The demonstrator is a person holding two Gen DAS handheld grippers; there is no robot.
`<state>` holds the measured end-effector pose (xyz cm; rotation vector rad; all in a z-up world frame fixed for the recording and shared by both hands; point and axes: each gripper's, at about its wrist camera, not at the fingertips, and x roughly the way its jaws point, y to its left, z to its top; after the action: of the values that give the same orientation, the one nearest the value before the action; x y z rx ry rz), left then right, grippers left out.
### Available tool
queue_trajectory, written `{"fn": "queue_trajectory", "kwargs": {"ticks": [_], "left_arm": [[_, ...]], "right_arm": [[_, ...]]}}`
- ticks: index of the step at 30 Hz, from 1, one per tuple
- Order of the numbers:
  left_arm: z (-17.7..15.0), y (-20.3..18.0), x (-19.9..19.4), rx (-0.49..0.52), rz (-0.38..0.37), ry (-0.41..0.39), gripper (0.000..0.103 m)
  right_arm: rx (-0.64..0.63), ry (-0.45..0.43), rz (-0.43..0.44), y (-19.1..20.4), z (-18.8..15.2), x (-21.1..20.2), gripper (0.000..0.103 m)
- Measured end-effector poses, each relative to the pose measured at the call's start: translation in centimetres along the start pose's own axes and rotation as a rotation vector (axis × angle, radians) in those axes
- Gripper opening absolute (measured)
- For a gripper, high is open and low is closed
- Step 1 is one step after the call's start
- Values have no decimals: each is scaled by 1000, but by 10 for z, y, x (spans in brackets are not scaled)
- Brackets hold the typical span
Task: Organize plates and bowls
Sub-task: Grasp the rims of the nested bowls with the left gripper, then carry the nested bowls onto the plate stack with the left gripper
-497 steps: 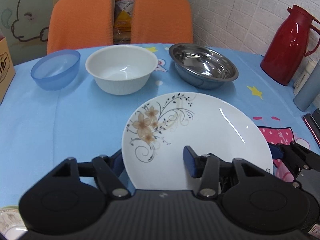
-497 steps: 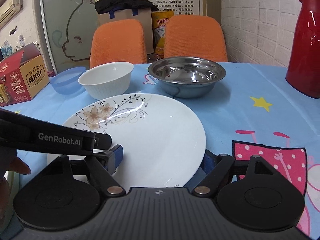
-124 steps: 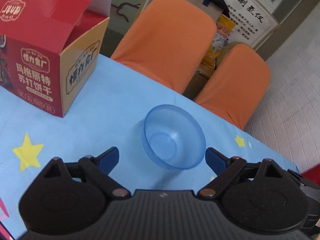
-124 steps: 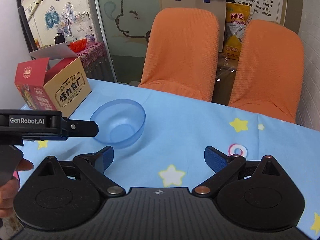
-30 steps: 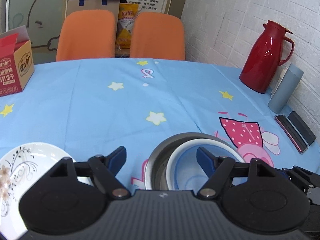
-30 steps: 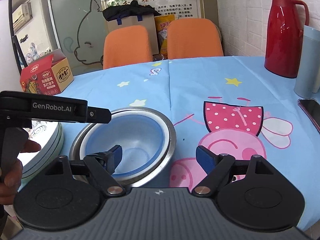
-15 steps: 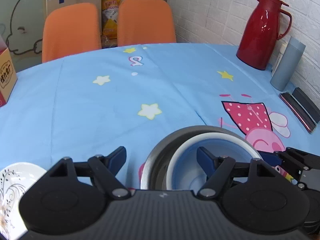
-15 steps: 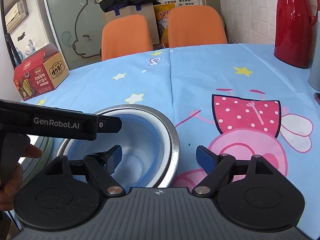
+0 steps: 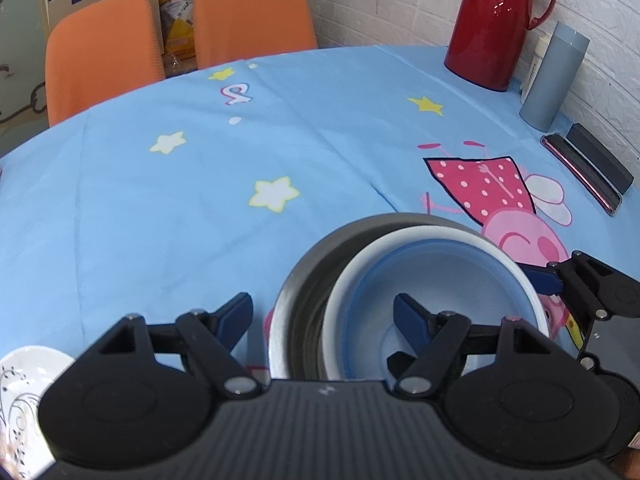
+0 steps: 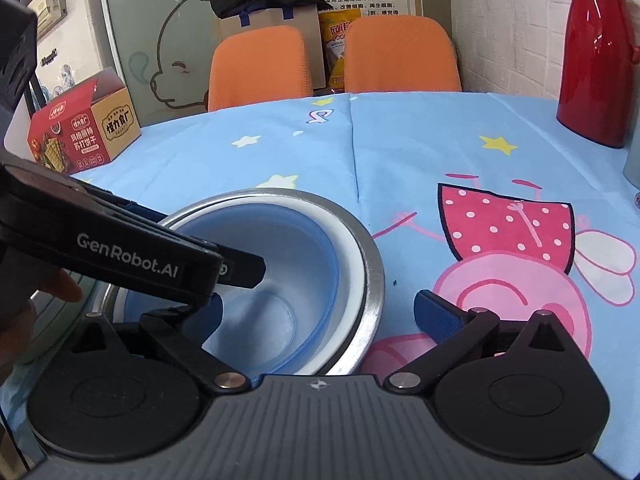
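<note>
Your left claw was released, its jaws spread wide and straddling the near-left rim of the nested bowls: one finger stood outside over the desk, the other hung inside the blue bowl, and I could not tell whether it touched. The blue bowl sat in the white bowl, which sat in the steel bowl. At the far left edge of that view lay the flowered plate, just beside the bowls.

Your right claw was also released and gripped nothing; its jaws straddled the stack's right rim, one finger inside the blue bowl and the other outside over the cloth. Beyond the bowls the desk lay open up to the red thermos at the right wall.
</note>
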<state>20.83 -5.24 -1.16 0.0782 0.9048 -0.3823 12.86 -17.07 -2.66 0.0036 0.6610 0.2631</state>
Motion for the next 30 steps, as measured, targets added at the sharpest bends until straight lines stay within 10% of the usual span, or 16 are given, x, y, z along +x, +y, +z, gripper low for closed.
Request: {"fn": "queue_trajectory", "kwargs": {"ticks": [30], "left_arm": [[-16,-17,-14,-112,-40,-56,70]], "right_arm": [[64,-64,-24,15,-3,-25,103]]}}
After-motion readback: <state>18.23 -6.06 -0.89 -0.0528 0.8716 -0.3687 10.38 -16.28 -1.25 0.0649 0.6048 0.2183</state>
